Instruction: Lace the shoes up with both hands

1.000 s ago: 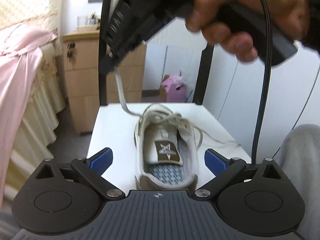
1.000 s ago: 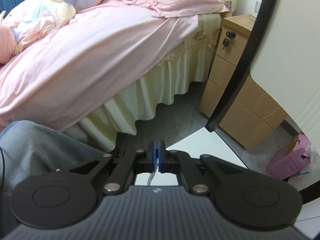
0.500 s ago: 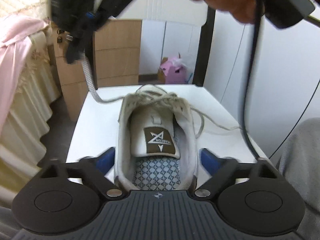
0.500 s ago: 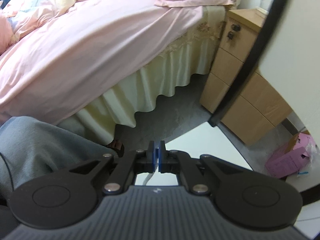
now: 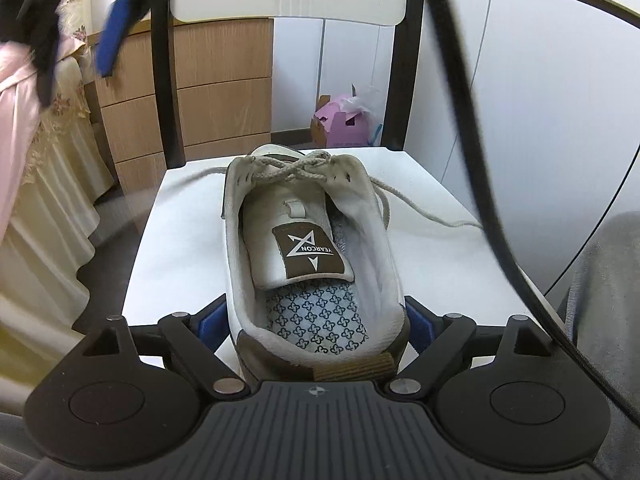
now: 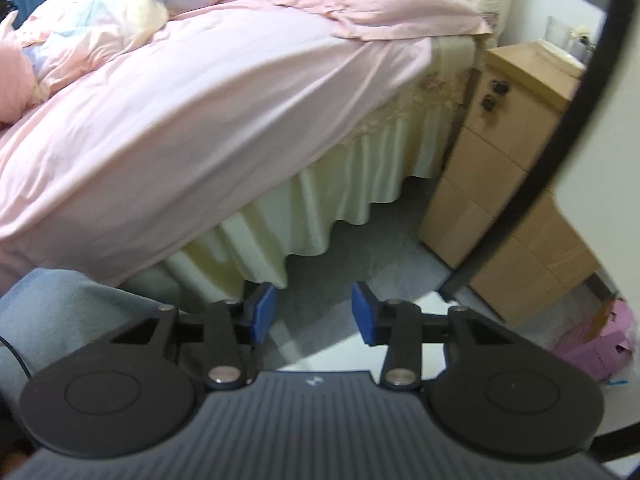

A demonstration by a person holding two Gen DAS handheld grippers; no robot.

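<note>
A white sneaker (image 5: 312, 240) with a brown tongue label rests on a white chair seat (image 5: 432, 268), heel toward me. My left gripper (image 5: 316, 322) straddles the heel, and its blue pads (image 5: 212, 324) press on both sides. Grey laces (image 5: 292, 170) cross at the top eyelets. One loose end (image 5: 424, 208) trails right across the seat, the other lies to the left. My right gripper (image 6: 314, 312) hangs off the seat's left edge with its jaws opening and nothing between them. Its blurred blue pad (image 5: 114, 36) shows at the upper left in the left wrist view.
A bed with a pink duvet (image 6: 200, 120) and cream skirt stands left of the chair. A wooden nightstand (image 6: 500, 184) is beyond it, and a pink box (image 5: 344, 124) sits on the floor. A black cable (image 5: 480, 160) hangs on the right by a grey trouser leg (image 5: 608, 300).
My right gripper went from shut on the lace to open, and the lace fell away from it. My left gripper came down and closed in on the shoe's heel.
</note>
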